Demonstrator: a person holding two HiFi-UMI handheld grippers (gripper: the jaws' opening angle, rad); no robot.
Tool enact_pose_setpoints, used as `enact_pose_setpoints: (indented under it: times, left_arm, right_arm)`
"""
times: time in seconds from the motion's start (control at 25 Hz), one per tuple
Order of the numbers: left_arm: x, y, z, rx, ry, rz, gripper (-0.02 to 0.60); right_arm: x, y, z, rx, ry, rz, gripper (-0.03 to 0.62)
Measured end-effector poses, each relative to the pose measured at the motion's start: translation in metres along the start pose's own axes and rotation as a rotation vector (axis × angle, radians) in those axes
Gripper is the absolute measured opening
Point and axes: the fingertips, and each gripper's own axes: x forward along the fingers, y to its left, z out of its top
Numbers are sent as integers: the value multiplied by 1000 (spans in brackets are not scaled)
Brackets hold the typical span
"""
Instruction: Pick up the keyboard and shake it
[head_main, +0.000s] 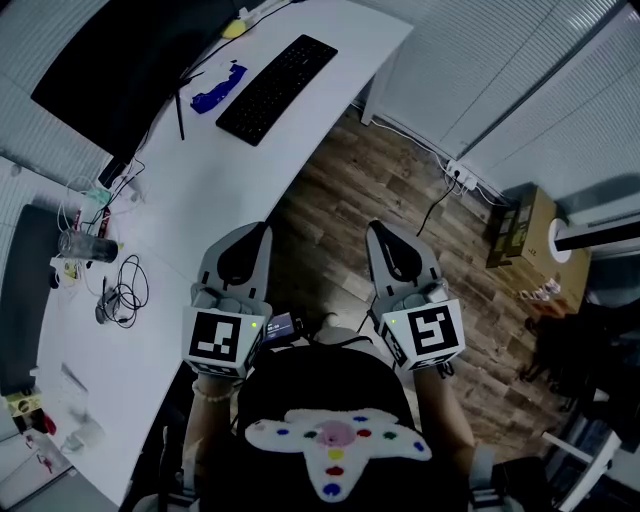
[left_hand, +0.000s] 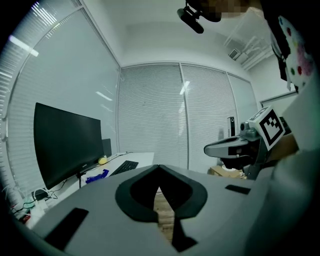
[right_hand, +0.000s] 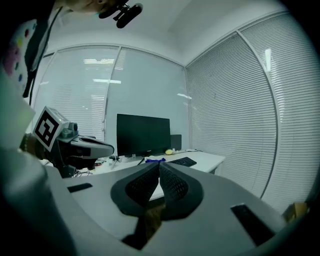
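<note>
A black keyboard (head_main: 277, 87) lies on the white desk (head_main: 200, 210) at the far end, beside a blue object (head_main: 219, 88). It shows small in the left gripper view, keyboard (left_hand: 123, 166), and in the right gripper view, keyboard (right_hand: 182, 161). My left gripper (head_main: 243, 240) is shut and empty, held near the desk's front edge, far from the keyboard. My right gripper (head_main: 387, 240) is shut and empty too, over the wooden floor. In their own views the left gripper (left_hand: 158, 166) and the right gripper (right_hand: 158, 163) have their tips touching.
A black monitor (head_main: 120, 60) stands at the desk's back. Cables (head_main: 122, 290), a clear cup (head_main: 85, 246) and small clutter lie at the desk's left. A yellow object (head_main: 233, 28) sits past the keyboard. A cardboard box (head_main: 525, 228) and a power strip (head_main: 462, 175) are on the floor.
</note>
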Motion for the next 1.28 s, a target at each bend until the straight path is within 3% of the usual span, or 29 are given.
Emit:
enact_pose_setpoints:
  times: [0.12,0.28,0.44,0.64,0.8,1.08,1.28]
  left_arm:
    - [0,-5,1,10,-7,13,17]
    - [0,-11,4,-11,-21,48,17]
    - [-1,-21,8,-20,-35,82,17]
    - [1,-31,12,-49,-75,81,17]
    - [4,-22,20,-104,-118,122,17]
    - [28,-3,12,-95,-97,173,17]
    - [67,14,15,-85,-106,159,17]
  right_arm:
    - [-4,-5,0,10,-12,5,35]
    - [-13,-12,-4,-60,2,11,37]
    - [-21,-11,6,-80,-60,40,37]
    - [-27,-22,3,-75,-67,52,37]
    - [-28,-32,-5,-37,-19,25,37]
    - [-12,-53,-14,-41,-24,18,37]
    - [19,-80,-14,-9,-9,-8,37]
